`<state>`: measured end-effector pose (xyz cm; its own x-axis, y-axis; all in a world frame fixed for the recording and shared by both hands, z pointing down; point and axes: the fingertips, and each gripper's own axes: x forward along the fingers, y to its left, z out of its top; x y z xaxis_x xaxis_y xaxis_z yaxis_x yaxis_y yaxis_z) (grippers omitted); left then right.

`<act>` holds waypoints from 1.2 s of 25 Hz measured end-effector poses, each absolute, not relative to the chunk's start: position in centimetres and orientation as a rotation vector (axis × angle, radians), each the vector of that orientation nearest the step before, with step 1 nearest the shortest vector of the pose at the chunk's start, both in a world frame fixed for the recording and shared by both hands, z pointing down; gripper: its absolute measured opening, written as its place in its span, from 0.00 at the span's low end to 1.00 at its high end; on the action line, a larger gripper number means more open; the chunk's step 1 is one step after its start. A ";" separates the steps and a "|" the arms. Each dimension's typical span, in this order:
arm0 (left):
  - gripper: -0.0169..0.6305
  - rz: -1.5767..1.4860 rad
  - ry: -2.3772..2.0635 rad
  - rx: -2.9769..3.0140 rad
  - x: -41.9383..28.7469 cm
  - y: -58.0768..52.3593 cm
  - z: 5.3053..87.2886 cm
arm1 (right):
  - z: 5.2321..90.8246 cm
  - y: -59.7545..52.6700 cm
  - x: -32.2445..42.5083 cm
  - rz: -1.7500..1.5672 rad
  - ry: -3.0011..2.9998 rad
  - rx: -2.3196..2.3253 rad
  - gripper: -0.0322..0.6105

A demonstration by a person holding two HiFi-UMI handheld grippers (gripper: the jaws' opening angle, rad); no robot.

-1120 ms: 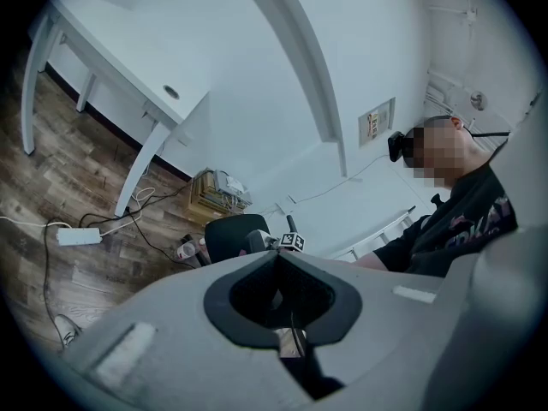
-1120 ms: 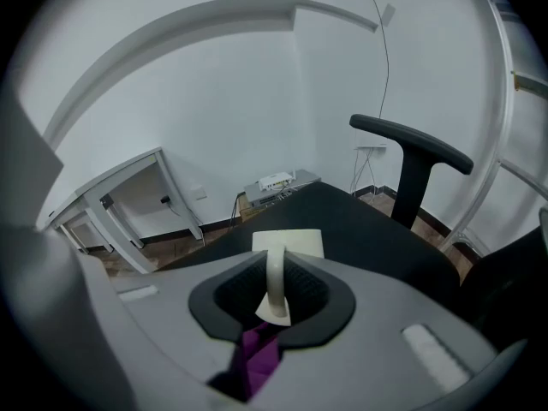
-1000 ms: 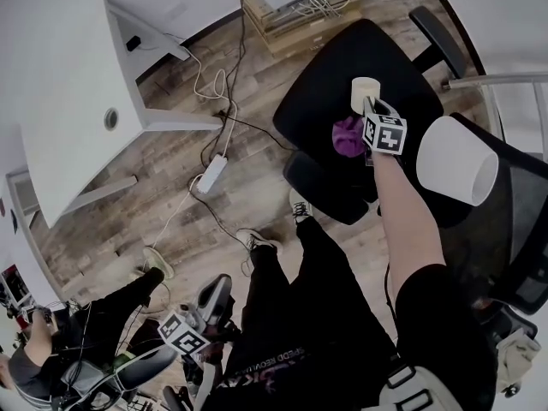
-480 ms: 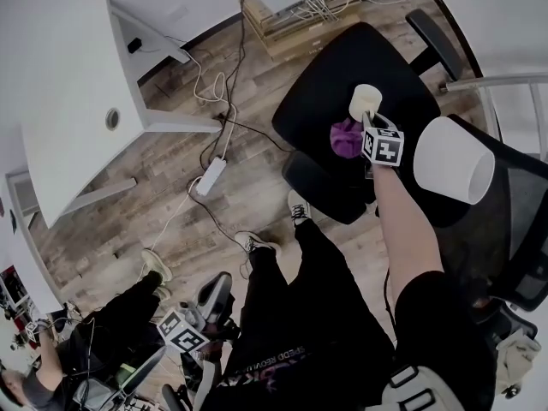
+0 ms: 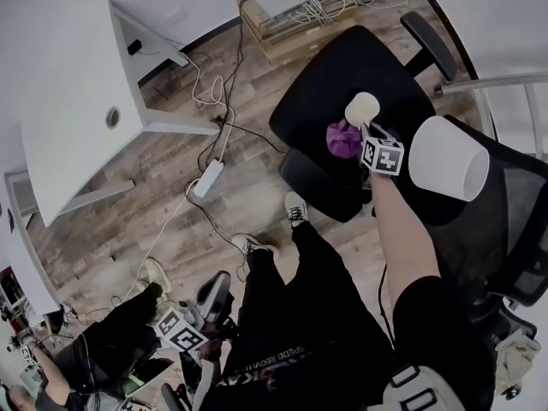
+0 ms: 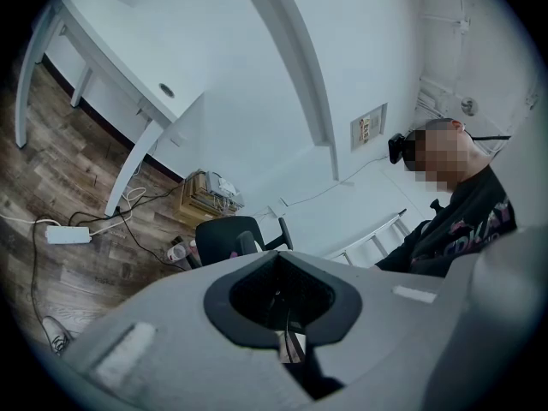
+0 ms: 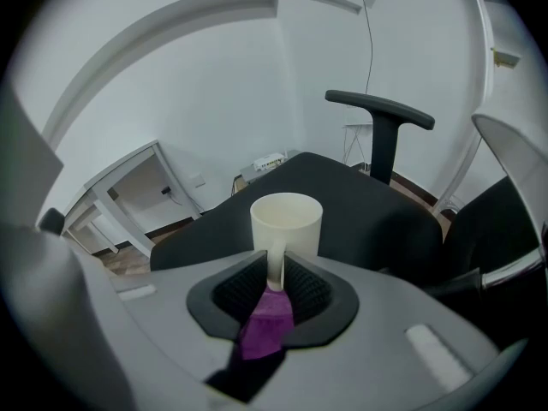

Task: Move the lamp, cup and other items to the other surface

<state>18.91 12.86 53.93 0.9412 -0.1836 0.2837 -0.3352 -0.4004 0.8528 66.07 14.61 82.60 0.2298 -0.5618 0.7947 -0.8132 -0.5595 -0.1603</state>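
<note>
Since the right gripper (image 7: 276, 272) has just been opening its jaws with the cup already down, I'd call this the release step for the cup.

- Chair (image 5: 330, 71): the receiving surface.
- Lamp (image 5: 447, 157): at the seat's back edge by the backrest, shade tilted on its side.
- Cup (image 5: 361, 108): upright about mid-seat, mouth up. The inside shows empty in the right gripper view.
- Cloth (image 5: 342, 139): purple heap just beside the cup, on the seat's front-edge side.
- Right gripper: gap narrow, with the cup's handle in it. The handle fills the slot, so the pads look to be on it, though that's hard to call from this angle. Cloth shows below the slot, under the jaws.
- Left gripper (image 6: 287, 341): jaws together, nothing between them. It sits low by the person's legs, well apart from the chair.

Next move: widen until the handle is free, then back straight out along the handle line. The risks are tipping the cup or snagging the cloth on the way out.
</note>
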 end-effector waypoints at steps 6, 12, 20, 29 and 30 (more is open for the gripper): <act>0.02 0.147 -0.347 2.019 19.0 13.0 53.4 | 80.3 16.2 65.3 1.248 -1.259 2.277 0.10; 0.02 0.108 -0.308 2.075 18.5 12.7 51.8 | 76.8 17.7 64.1 1.252 -1.312 2.326 0.05; 0.02 0.019 -0.315 2.126 13.1 13.2 50.1 | 64.8 19.2 59.2 1.103 -1.588 2.353 0.05; 0.02 -0.128 -0.397 2.198 1.8 14.9 49.1 | 51.8 13.0 38.7 0.965 -2.210 2.014 0.05; 0.02 -0.150 -0.413 2.203 0.8 15.0 49.1 | 50.7 12.3 35.2 0.953 -2.297 1.919 0.05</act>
<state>0.77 14.97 49.06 0.9378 -0.3451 0.0367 -0.2408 -0.5708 0.7850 35.22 12.35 50.74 -0.2537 -0.8934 0.3709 -0.8937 0.0697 -0.4433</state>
